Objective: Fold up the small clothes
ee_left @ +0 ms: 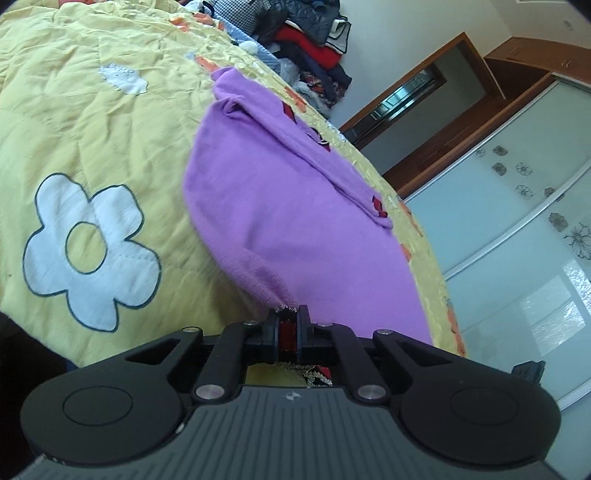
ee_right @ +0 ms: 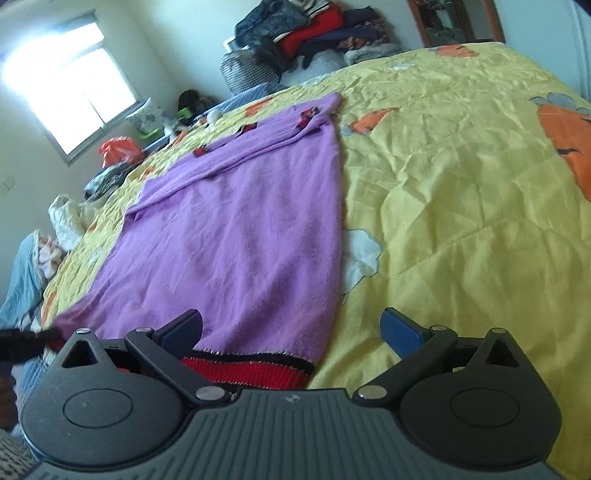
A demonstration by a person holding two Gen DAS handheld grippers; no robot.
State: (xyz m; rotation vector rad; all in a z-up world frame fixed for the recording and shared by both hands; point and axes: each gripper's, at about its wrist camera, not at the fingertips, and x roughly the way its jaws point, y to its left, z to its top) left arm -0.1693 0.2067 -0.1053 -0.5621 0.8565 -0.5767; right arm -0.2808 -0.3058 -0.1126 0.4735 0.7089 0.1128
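On the bed [ee_right: 461,177], a purple sweater [ee_right: 240,229] is lying flat, long axis running from the near edge toward the far side, where a clothes pile [ee_right: 314,33] is sitting. Its red hem [ee_right: 251,371] is pointing at the near edge, and the folded sleeve with red marks is lying across the far end. Left gripper [ee_left: 287,314] is clamping the sweater's near hem corner, jaws pinched together on the red trim. Right gripper [ee_right: 291,325] is hovering over the hem with jaws wide apart, one finger over purple fabric, the other over yellow quilt.
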